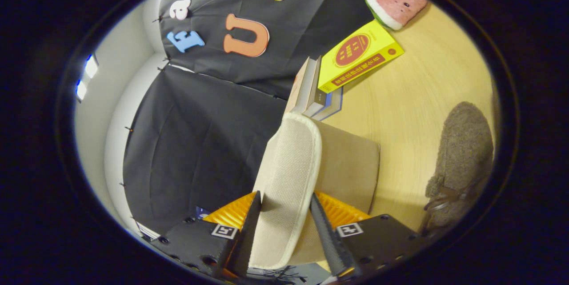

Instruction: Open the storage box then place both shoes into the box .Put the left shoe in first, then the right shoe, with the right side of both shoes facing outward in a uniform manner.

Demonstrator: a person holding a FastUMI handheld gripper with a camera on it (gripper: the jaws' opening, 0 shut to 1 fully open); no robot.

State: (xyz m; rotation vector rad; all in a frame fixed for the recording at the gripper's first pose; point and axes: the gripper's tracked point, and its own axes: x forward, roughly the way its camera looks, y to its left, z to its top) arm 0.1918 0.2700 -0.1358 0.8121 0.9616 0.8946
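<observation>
My gripper (284, 197) is shut on a shoe (286, 174), one finger on each side of it. The shoe's pale ribbed sole faces the camera and its length runs away from the fingers, lifted off the table. Right behind the held shoe is a tan flat-sided shape (349, 165), which looks like the storage box; I cannot tell if it is open. The second shoe (462, 160), grey-brown and fuzzy with a small buckle, lies on the wooden table (418, 98) off to the side of the fingers. The whole view is strongly tilted.
Beyond the held shoe stands a stack of books (311, 91) with a yellow book (360, 56) on it. A watermelon-slice plush (393, 0) lies farther back on the table. The booth's black cloth wall (195, 142) rises on the other side.
</observation>
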